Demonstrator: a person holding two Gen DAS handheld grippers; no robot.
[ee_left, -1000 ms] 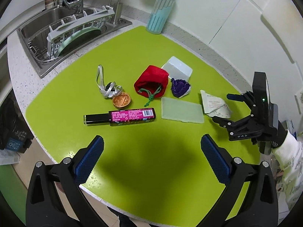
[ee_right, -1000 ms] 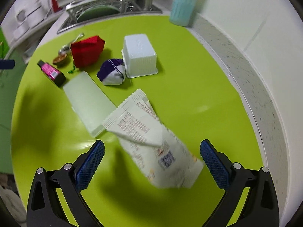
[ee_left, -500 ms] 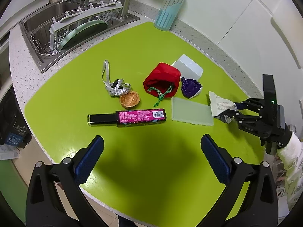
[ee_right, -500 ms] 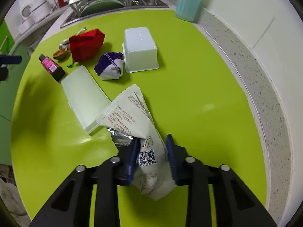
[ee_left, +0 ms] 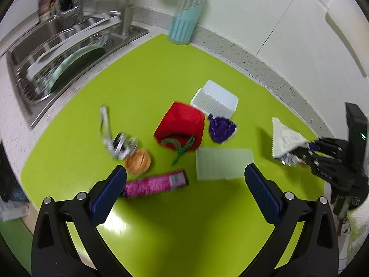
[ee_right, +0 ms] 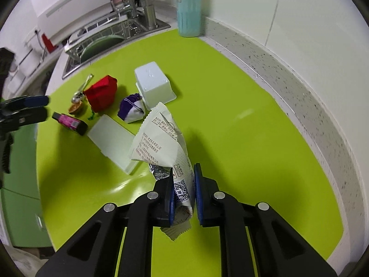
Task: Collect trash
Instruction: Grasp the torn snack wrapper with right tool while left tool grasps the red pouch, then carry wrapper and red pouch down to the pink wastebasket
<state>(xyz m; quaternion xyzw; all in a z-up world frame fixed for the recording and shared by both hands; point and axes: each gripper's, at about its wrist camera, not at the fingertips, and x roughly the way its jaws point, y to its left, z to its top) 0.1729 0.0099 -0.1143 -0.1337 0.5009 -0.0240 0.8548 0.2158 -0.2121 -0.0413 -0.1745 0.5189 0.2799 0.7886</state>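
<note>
**Inspector:** Count what lies nearest and report the jaws.

**Operator:** I see two grippers. In the right wrist view, low centre, my right gripper [ee_right: 183, 185] is clenched on one crinkled white wrapper [ee_right: 161, 138], printed with text and a QR code, foil showing at its torn underside. The wrapper juts forward from the pads, above the green mat [ee_right: 242, 138]. In the left wrist view, my left gripper [ee_left: 184, 194] stands released, its ribbed blue pads wide apart at the bottom of the frame, over the mat with nothing between them.

**Inspector:** Further out?

**Operator:** One flat, frosted, rectangular plastic lid [ee_left: 223, 164] at centre. Left of it, one glossy pink tube with a black end [ee_left: 156, 183]. Beyond that, one round brown walnut-like shell [ee_left: 138, 161] touching one tangled silver ribbon [ee_left: 115, 138]. At mid-frame, one soft red cloth pouch [ee_left: 181, 127] with a green drawstring, one small purple-and-white pouch [ee_left: 221, 128] just beside it, and one ribbed white plastic tub [ee_left: 214, 101], upturned, behind both.

**Inspector:** Farthest?

**Operator:** One pale blue bottle [ee_left: 188, 23] upright at the wall, top centre. One steel sink [ee_left: 46, 53] at upper left holding a white dish rack; detail there is blurred.
</note>
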